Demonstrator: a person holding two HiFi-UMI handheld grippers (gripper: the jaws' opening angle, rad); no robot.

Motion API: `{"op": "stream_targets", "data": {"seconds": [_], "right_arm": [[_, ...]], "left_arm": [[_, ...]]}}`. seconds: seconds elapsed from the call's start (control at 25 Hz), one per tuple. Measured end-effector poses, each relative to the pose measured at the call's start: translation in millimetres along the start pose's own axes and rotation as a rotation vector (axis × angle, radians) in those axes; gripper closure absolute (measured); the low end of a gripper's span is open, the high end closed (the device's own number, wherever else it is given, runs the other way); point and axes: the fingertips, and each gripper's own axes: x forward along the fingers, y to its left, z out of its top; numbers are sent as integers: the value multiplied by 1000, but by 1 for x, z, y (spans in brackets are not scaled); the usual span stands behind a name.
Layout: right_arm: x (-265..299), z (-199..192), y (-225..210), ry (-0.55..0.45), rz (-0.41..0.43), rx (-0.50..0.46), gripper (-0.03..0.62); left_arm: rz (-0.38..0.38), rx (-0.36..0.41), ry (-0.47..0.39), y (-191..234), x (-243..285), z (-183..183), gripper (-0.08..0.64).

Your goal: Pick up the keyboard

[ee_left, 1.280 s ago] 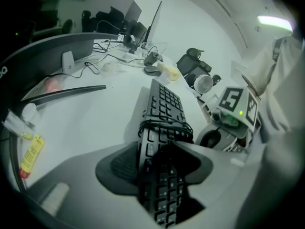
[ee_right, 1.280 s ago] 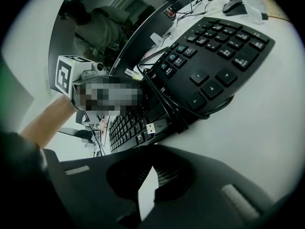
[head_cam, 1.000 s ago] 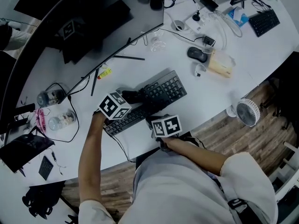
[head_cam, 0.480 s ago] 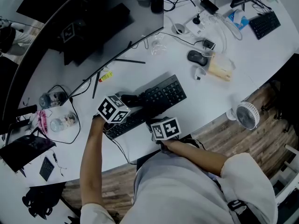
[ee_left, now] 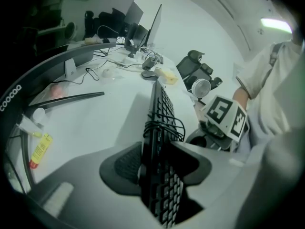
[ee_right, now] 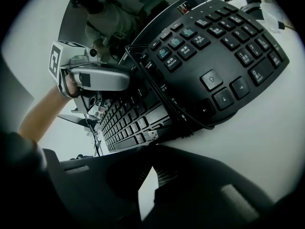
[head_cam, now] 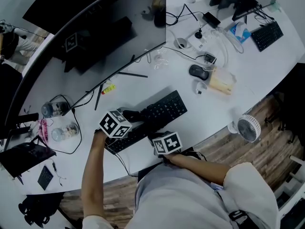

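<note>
Keyboard point(head_cam: 164, 108) — black, cable point(ee_left: 162, 124) looped round it; lies slantwise on the white counter point(head_cam: 224, 116), near the front edge; its left end is pinched between the jaws of the left gripper point(ee_left: 157, 163). Right gripper point(ee_right: 150, 148) — jaws drawn almost together, 1 thin slit between them, nothing in it; tips at the keyboard's near edge, just beside the USB plug point(ee_right: 152, 135). Whether the keyboard is clear of the counter: cannot tell.
</note>
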Motion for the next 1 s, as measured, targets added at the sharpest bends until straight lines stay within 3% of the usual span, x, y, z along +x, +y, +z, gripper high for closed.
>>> {"op": "stream_targets", "data": {"seconds": [0.24, 0.84, 1.0], "right_arm": [[-2, 0, 0, 1, -2, -13, 601], [-2, -6, 1, 23, 6, -46, 600], [-2, -5, 1, 27, 9, -52, 600]], "left_arm": [[-6, 4, 9, -6, -3, 1, 560], [-79, 49, 132, -38, 0, -1, 560], [-139, 53, 165, -50, 8, -3, 560]]}}
